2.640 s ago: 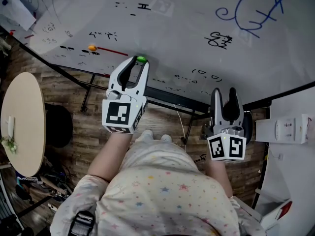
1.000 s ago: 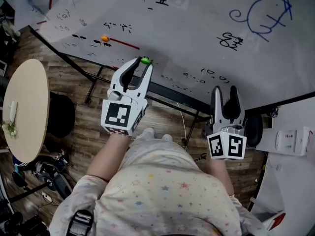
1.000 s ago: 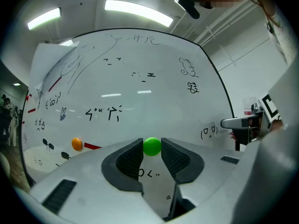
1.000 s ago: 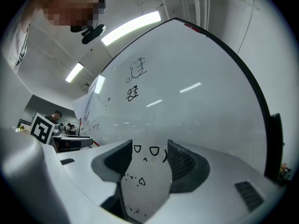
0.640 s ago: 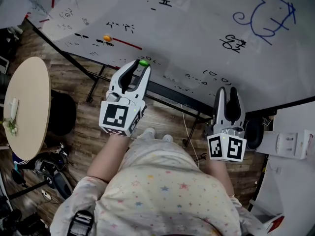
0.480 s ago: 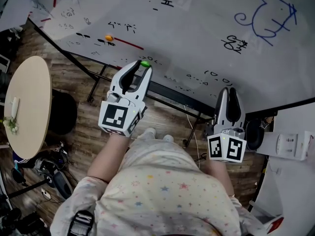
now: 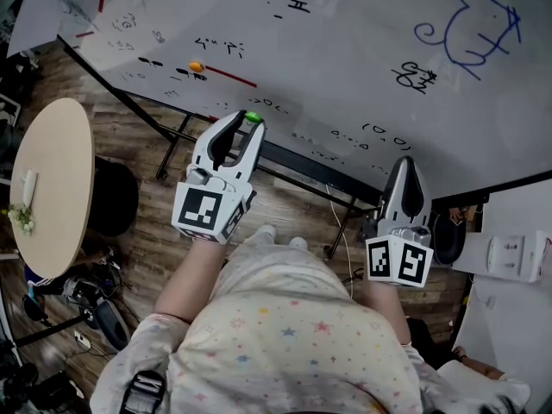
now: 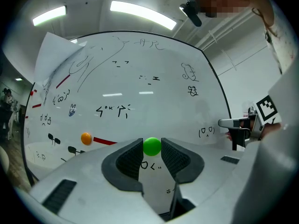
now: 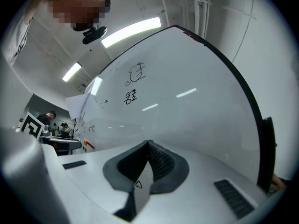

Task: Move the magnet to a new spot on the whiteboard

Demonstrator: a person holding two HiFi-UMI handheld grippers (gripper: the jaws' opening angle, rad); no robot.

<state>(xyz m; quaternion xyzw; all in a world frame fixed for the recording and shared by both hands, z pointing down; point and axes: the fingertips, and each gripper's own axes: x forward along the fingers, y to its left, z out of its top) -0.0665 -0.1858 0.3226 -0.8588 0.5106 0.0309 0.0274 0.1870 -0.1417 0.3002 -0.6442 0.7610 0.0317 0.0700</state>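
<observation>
A small green magnet (image 7: 253,117) (image 8: 152,146) sits between the tips of my left gripper (image 7: 244,121) (image 8: 152,148), whose pads close on its two sides. It is at the lower edge of the whiteboard (image 7: 345,59) (image 8: 140,55), just above some small black writing; whether it touches the board I cannot tell. An orange magnet (image 7: 197,65) (image 8: 86,138) sticks to the board further left, at the end of a red line. My right gripper (image 7: 404,166) (image 9: 148,146) is shut with nothing in it, and it points at the board's lower right part.
The board carries black scribbles and a blue drawing (image 7: 466,28) at the upper right. A round wooden table (image 7: 52,197) and a black stool (image 7: 116,205) stand at the left. The board's black stand legs (image 7: 172,145) cross the wooden floor. A white unit (image 7: 517,257) stands at the right.
The view has drifted, so the board's writing sits further right and higher. My left gripper still holds the green magnet, now slightly lower against the writing. The right gripper has stayed shut.
</observation>
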